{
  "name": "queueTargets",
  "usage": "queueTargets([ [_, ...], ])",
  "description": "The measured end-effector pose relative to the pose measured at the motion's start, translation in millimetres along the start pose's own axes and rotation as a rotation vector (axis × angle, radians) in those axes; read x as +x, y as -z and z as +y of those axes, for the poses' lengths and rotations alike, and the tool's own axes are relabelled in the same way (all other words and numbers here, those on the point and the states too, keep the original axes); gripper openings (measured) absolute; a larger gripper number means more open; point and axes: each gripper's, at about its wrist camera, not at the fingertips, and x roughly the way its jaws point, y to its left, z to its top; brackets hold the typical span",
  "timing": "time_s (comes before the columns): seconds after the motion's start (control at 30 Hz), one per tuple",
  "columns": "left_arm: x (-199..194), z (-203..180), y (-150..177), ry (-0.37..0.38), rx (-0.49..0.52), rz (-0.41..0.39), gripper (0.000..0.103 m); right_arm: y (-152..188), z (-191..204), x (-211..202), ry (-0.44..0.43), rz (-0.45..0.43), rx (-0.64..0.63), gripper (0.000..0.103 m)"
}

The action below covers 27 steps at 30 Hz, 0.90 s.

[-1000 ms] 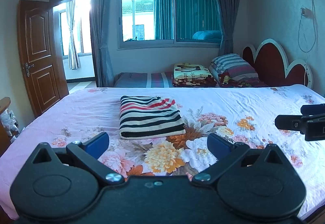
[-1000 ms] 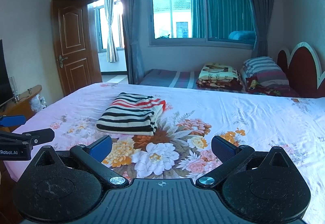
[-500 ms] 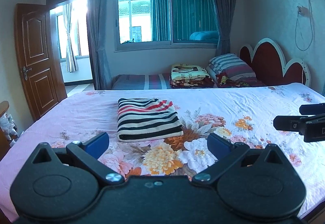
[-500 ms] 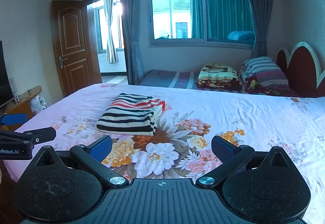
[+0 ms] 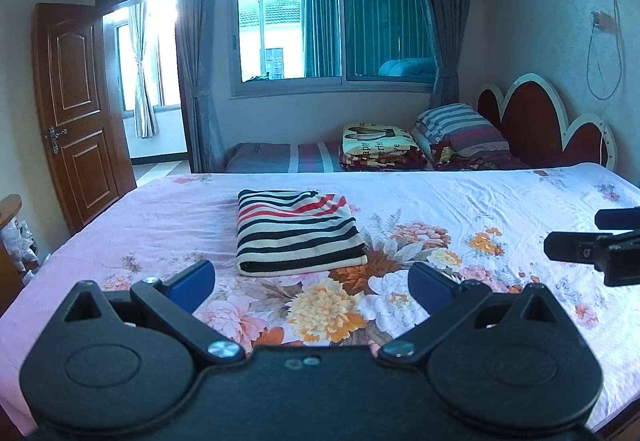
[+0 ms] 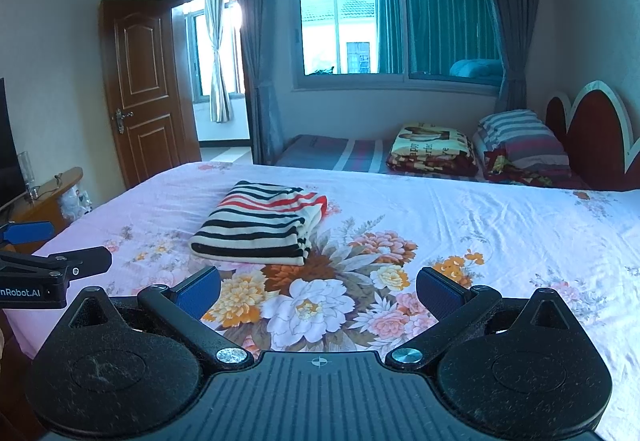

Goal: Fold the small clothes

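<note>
Neatly folded striped garment (image 5: 296, 235) on bedsheet (image 5: 480, 201).

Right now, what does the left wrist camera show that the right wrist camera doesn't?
Only the left wrist view shows the white wall cable hanging above the headboard, and the right gripper entering from its right edge.

Only the right wrist view shows the dark screen and the wooden side cabinet at the far left, and the left gripper at its left edge.

Both show the folded red, black and cream striped garment lying flat on the floral bedsheet, apart from both open, empty grippers, and the brown wooden door.
</note>
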Motion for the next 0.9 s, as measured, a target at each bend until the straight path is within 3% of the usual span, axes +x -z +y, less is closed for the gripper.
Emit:
queueTargets([
  [0.57,4.9,8.6,3.8,0.004,-0.008,0.005,0.103,-1.8,9.1,12.0,-0.018,0.004,-0.010,0.103],
  [0.9,3.3,22.1,2.3,0.020,-0.044,-0.034,0.102,-2.0,20.2,19.8,-0.034,0.004,-0.018,0.103],
])
